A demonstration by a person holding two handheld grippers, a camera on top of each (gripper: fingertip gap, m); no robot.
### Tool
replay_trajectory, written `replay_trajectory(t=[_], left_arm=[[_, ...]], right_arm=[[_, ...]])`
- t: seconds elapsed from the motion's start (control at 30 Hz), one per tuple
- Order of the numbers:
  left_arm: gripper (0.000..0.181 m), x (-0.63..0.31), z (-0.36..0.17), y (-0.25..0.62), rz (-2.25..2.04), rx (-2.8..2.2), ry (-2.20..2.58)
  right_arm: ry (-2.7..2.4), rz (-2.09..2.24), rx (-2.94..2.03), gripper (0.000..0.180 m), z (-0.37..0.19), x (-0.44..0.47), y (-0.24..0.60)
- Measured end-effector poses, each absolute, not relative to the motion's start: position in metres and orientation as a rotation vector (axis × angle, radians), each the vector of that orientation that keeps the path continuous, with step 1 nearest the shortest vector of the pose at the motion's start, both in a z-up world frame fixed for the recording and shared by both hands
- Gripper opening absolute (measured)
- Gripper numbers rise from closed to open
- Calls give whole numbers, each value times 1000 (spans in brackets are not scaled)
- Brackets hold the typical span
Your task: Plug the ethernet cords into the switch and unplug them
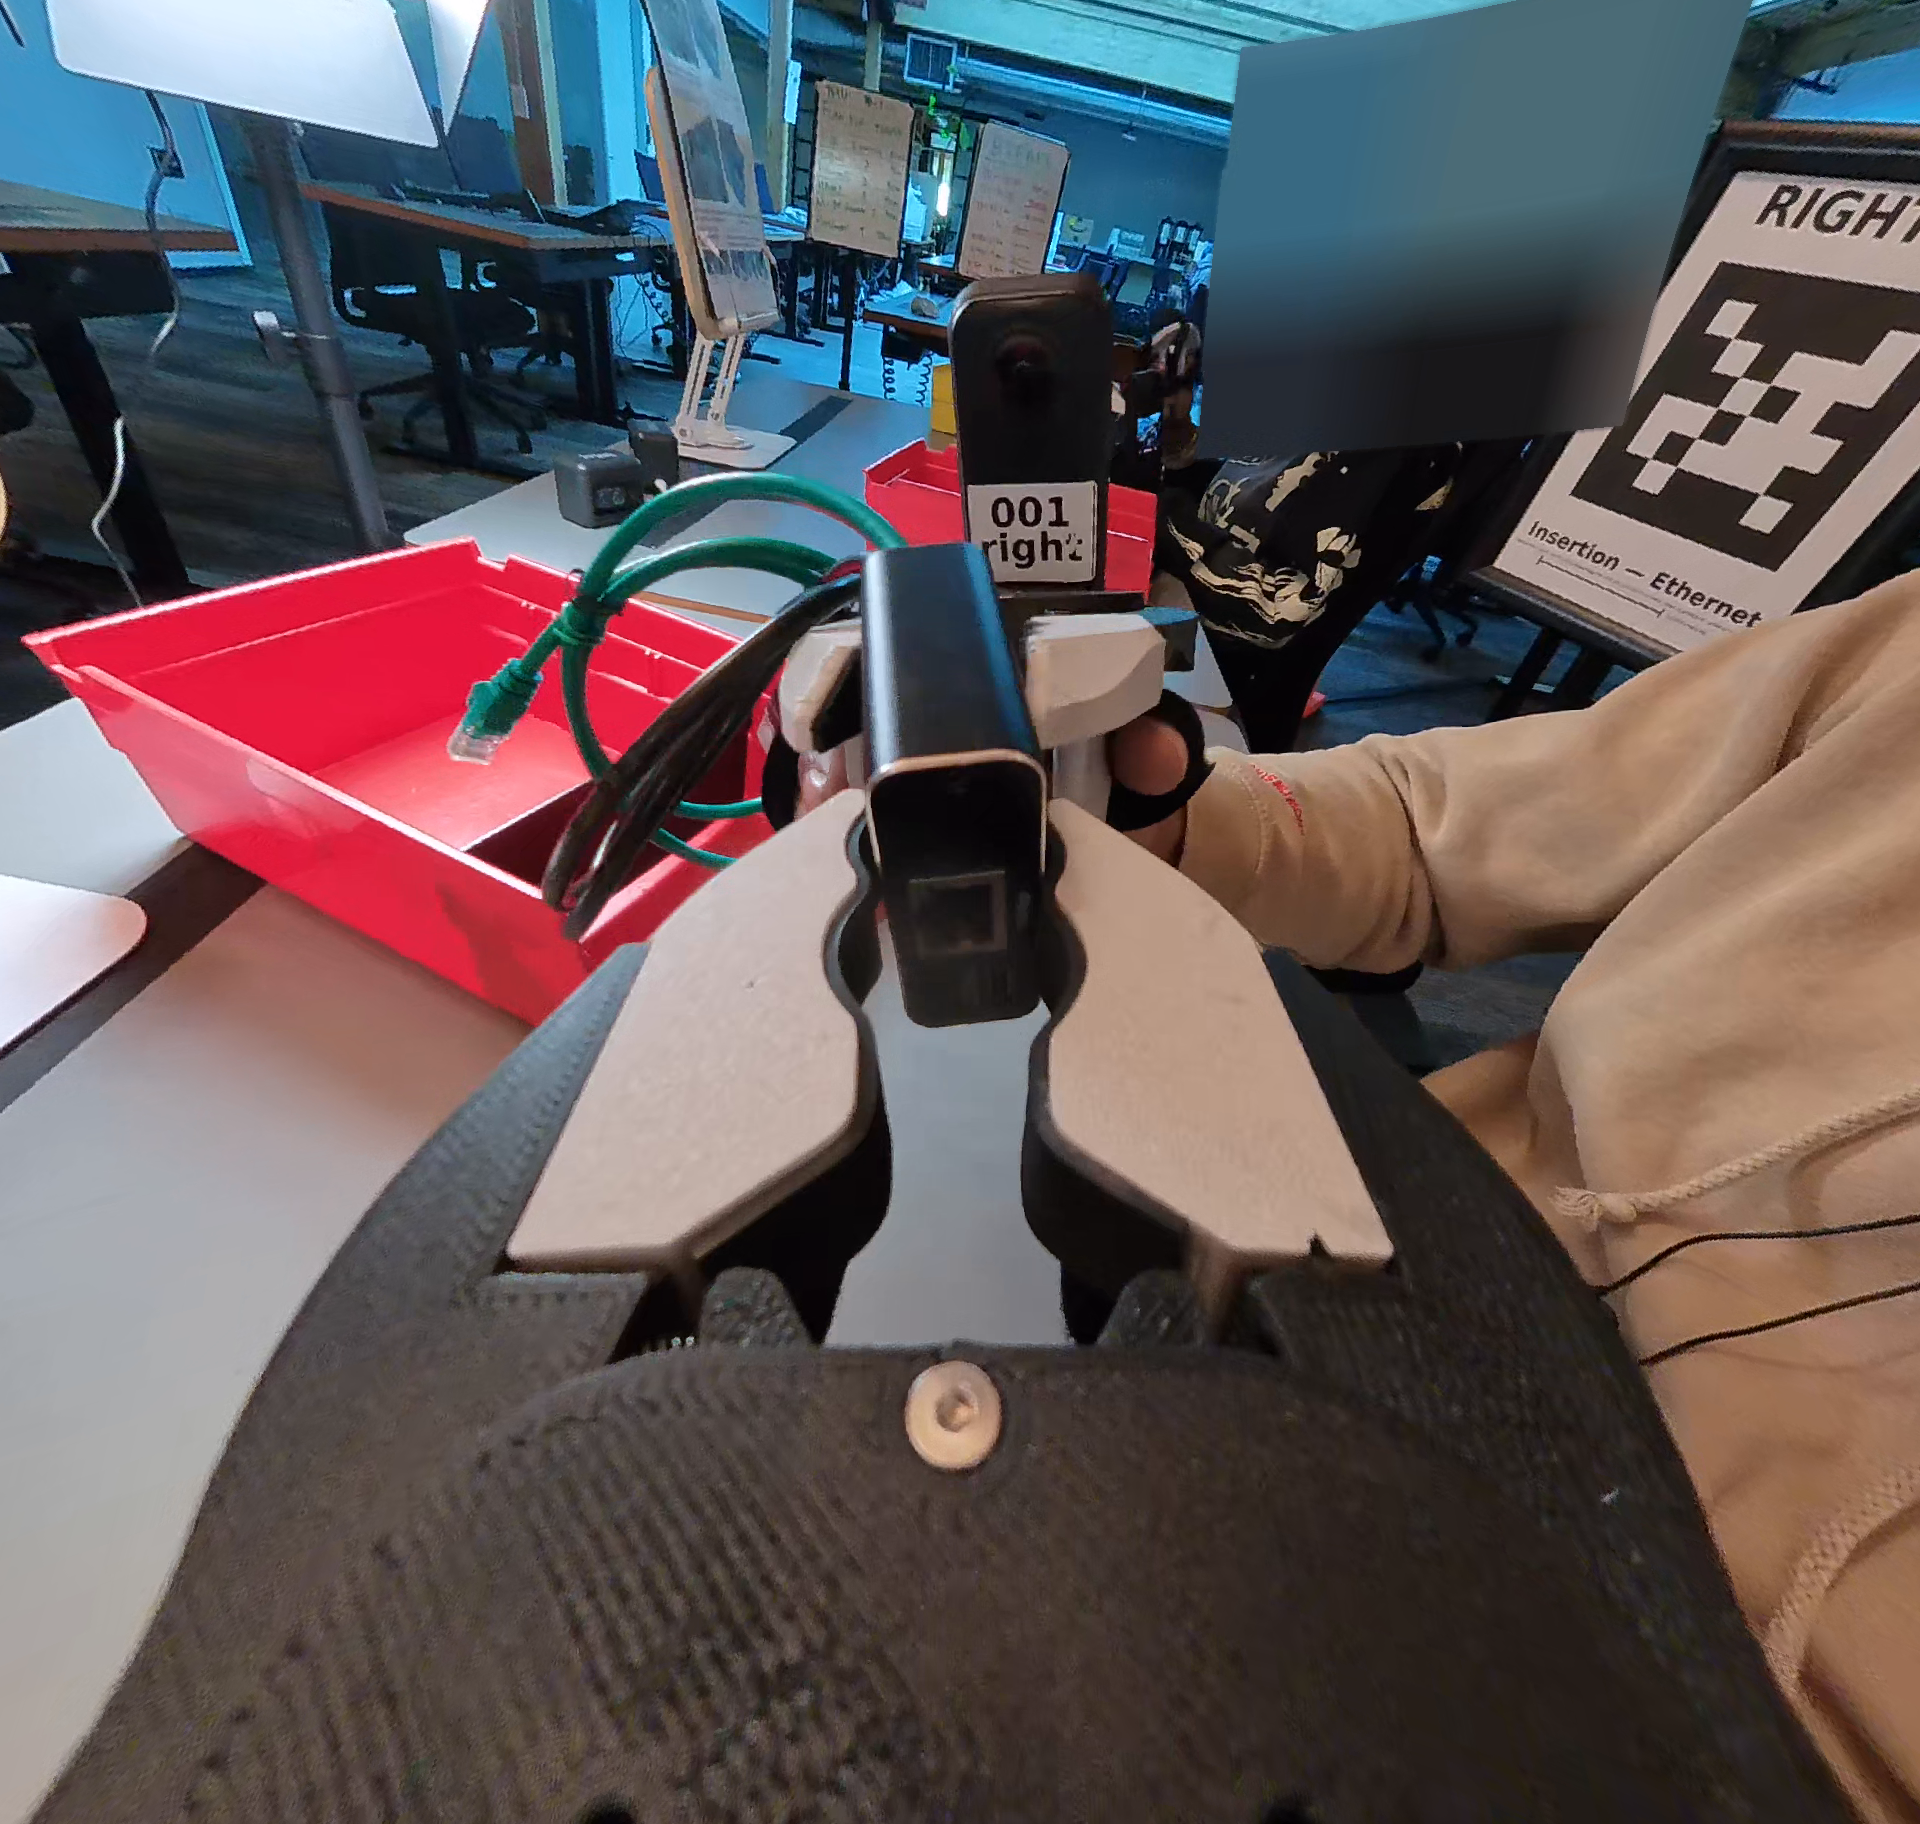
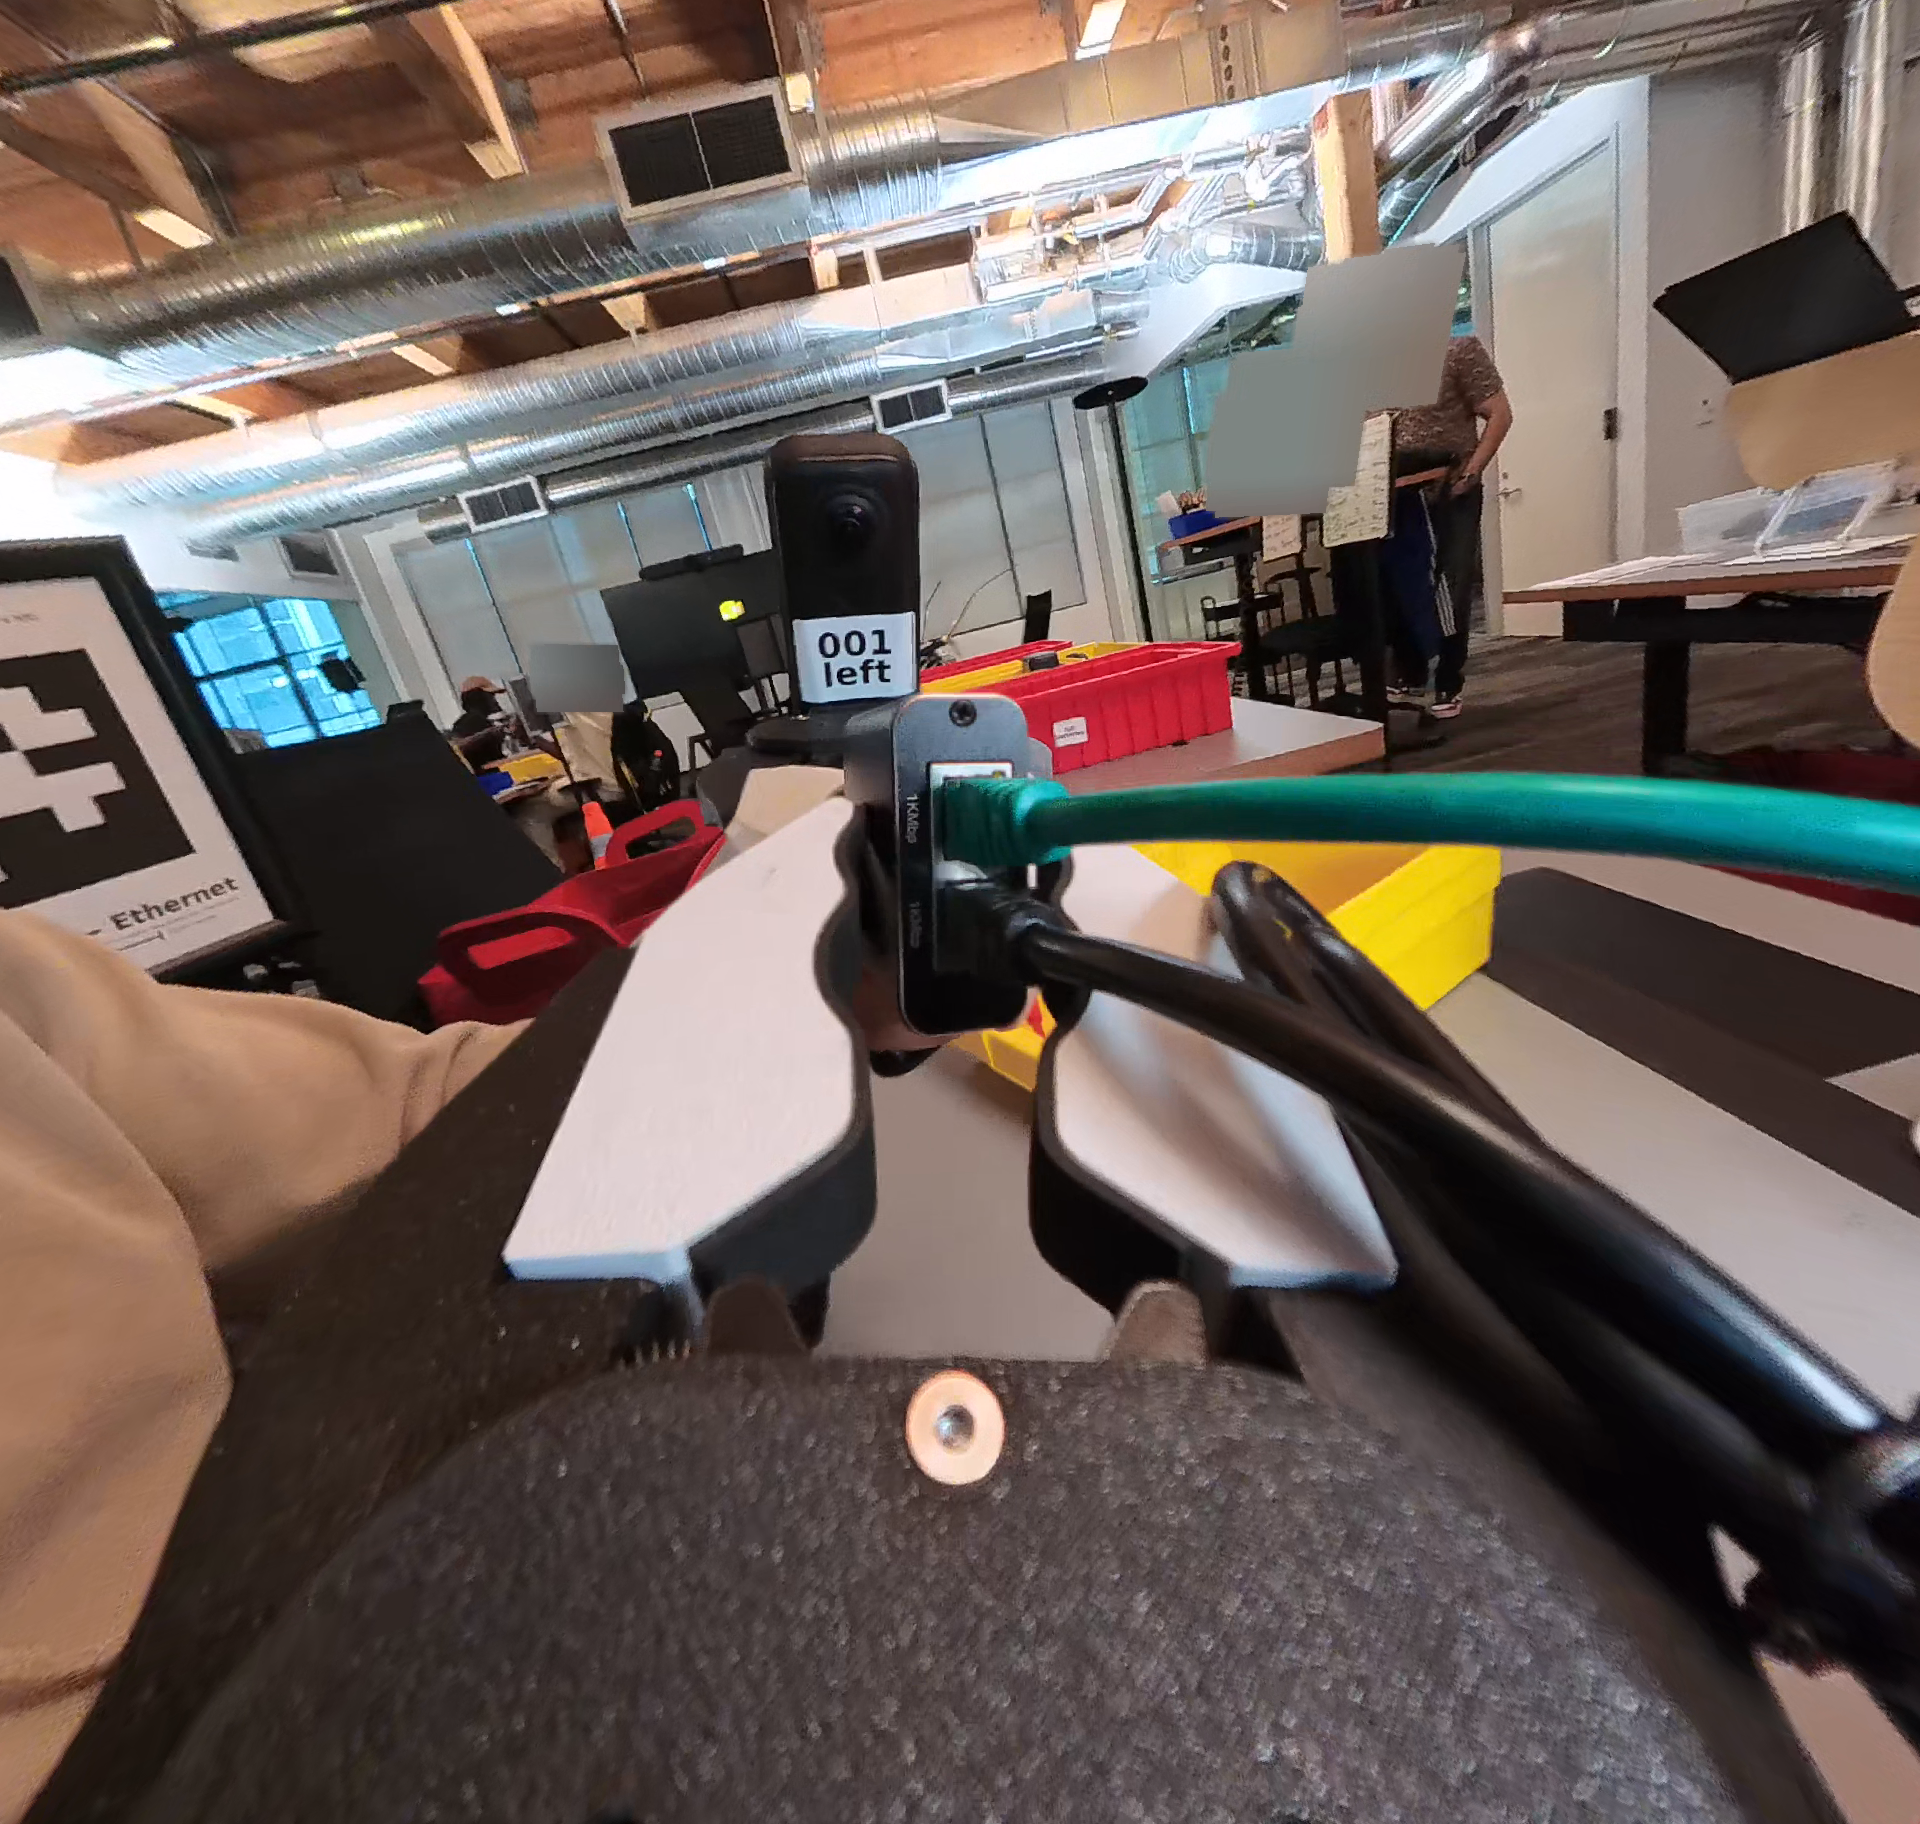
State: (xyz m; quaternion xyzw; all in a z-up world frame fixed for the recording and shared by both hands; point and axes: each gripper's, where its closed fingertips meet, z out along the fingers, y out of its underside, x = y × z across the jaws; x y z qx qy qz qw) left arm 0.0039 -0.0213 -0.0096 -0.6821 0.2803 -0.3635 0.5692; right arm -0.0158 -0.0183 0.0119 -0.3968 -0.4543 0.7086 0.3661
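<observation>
Above the white table (image 1: 156,1203) and red bin (image 1: 312,735), your left gripper (image 1: 956,927) and right gripper (image 2: 945,927) both clamp the switch (image 2: 951,870), green cord (image 2: 1455,818) and black cord (image 2: 1195,995) apparently plugged; unplugging remains.

We see an open office with exposed wooden ceiling beams (image 2: 436,39) and shiny silver ventilation ducts (image 2: 520,247) running beneath them. A bright white panel lamp (image 1: 260,8) on a grey pole stands above the pale grey desk (image 1: 156,1203). Dark desks with black office chairs (image 1: 457,320) fill the grey floor behind, near paned windows (image 2: 260,662) and a white door (image 2: 1548,392).
</observation>
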Motion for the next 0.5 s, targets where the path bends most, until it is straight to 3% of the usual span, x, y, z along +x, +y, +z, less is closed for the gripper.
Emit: replay_trajectory(t=[0.2, 0.5], left_arm=[[27, 4, -8, -21, -883, -1582, 646], [41, -46, 24, -40, -612, -1610, 645]], right_arm=[[-1230, 1774, -1000, 28, 12, -13, -19], [-1222, 1727, -986, 28, 31, 4, -2]])
